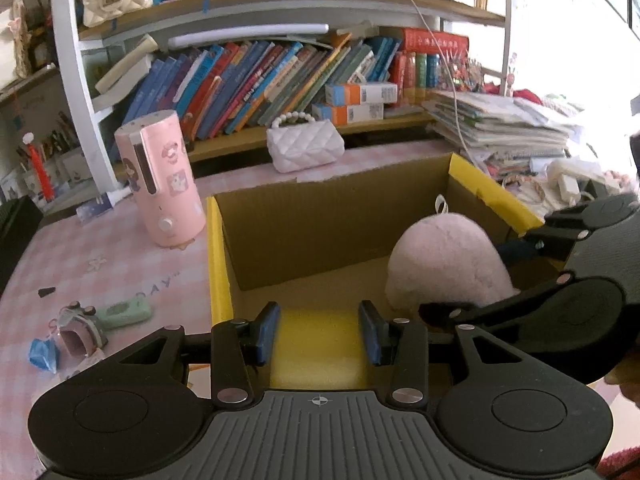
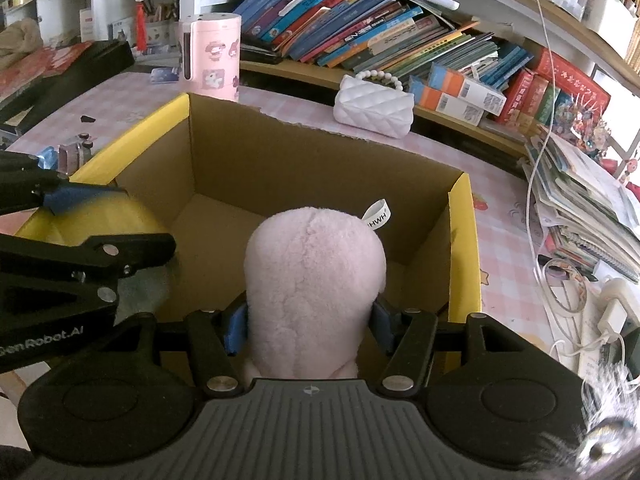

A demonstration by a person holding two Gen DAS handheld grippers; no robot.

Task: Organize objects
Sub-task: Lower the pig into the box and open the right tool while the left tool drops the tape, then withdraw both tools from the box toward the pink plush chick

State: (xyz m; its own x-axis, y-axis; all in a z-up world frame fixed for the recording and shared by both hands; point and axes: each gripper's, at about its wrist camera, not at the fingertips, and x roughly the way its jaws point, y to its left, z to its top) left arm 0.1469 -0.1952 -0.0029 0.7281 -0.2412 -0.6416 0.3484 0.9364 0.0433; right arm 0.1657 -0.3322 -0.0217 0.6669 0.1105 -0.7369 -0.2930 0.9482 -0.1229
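An open cardboard box [image 1: 320, 232] with yellow flaps stands on the pink checked table. My right gripper [image 2: 310, 326] is shut on a pink plush toy [image 2: 316, 272], its blue pads pressed into both sides. The plush hangs upright over the box's near right part, also seen as the pink plush [image 1: 444, 264] between the right gripper's fingers [image 1: 476, 274]. My left gripper [image 1: 319, 332] sits at the box's near left edge. A yellow piece [image 1: 320, 348] fills the gap between its blue pads and touches both. I cannot tell whether it is the box's flap or a separate thing.
A pink cylinder appliance [image 1: 160, 184] stands left of the box and a white quilted purse [image 1: 304, 144] behind it. Small items lie at the left: a mint case [image 1: 128, 312], a small toy [image 1: 80, 336]. Stacked books and papers [image 1: 500, 128] and cables [image 2: 560, 280] crowd the right.
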